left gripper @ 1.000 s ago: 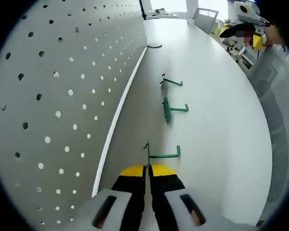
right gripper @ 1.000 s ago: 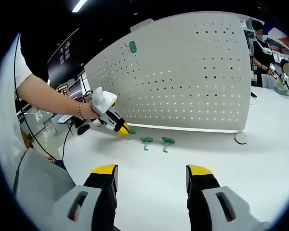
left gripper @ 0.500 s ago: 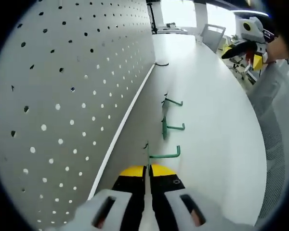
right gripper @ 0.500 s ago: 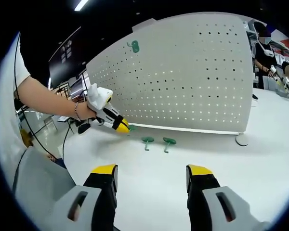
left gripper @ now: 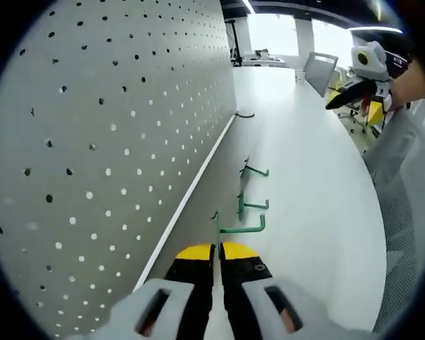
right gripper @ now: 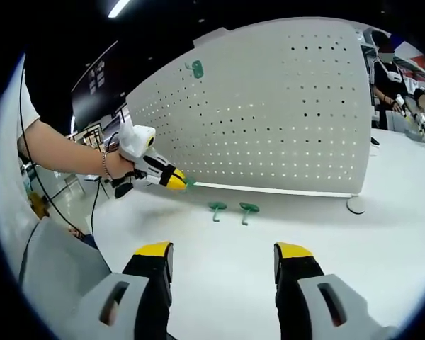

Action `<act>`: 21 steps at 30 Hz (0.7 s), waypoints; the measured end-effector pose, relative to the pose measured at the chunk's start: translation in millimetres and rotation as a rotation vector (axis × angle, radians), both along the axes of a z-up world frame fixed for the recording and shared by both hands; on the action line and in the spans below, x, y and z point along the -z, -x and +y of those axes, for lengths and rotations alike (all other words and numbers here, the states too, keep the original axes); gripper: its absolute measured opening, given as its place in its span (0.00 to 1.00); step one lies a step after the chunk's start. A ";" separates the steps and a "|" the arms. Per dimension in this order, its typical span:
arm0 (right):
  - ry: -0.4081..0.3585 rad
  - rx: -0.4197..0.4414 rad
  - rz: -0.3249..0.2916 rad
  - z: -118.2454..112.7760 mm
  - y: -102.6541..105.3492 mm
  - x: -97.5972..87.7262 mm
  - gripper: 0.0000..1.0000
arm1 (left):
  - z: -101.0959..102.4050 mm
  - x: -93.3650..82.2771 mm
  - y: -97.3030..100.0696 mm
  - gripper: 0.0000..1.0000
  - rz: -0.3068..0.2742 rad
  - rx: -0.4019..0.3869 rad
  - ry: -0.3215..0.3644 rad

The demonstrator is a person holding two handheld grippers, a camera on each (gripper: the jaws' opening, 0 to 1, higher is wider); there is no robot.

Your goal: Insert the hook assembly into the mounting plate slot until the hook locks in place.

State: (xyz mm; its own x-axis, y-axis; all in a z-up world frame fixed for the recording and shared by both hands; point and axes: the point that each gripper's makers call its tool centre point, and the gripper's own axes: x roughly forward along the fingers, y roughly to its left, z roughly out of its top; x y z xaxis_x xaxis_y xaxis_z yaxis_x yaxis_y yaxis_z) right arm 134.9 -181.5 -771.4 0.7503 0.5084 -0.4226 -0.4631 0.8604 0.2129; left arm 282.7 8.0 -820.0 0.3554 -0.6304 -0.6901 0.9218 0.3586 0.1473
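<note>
My left gripper (left gripper: 217, 249) is shut on a green hook (left gripper: 237, 227), held above the white table beside the grey pegboard (left gripper: 106, 142). From the right gripper view the same left gripper (right gripper: 176, 181) hovers low in front of the pegboard (right gripper: 269, 120), the green hook (right gripper: 189, 182) at its tip. Two more green hooks (left gripper: 252, 171) (left gripper: 249, 206) lie on the table further along; they are the pair (right gripper: 216, 207) (right gripper: 248, 208) at the board's foot. Another green hook (right gripper: 195, 69) hangs high on the board. My right gripper (right gripper: 223, 256) is open over the table, holding nothing.
A round foot (right gripper: 354, 204) supports the pegboard's right end. A person's bare arm (right gripper: 64, 152) holds the left gripper. People stand at the far right (right gripper: 386, 78). A chair (left gripper: 319, 71) stands at the table's far end. My right gripper (left gripper: 365, 67) shows far off.
The left gripper has lifted with the green hook, off the table and closer to the pegboard. The right gripper has stayed still.
</note>
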 end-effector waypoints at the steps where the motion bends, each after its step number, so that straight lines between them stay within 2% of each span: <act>1: 0.000 -0.001 0.000 0.3 0.0 -0.1 0.55 | 0.2 -1.3 -0.1 0.03 -0.003 -0.004 0.004; 11: 0.000 -0.006 -0.002 0.5 -0.6 -0.8 0.56 | -2.8 -18.7 2.2 0.03 -0.028 -0.021 0.064; 21: 0.001 -0.013 -0.005 1.7 -0.1 -0.8 0.56 | -4.4 -27.3 7.3 0.03 -0.044 -0.032 0.098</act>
State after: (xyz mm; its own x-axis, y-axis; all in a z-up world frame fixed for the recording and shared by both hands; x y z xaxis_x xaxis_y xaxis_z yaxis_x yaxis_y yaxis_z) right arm 134.9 -179.8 -770.6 0.7458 0.5177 -0.4193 -0.4750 0.8545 0.2102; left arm 275.4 3.6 -792.7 0.4054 -0.6818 -0.6089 0.9029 0.4027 0.1504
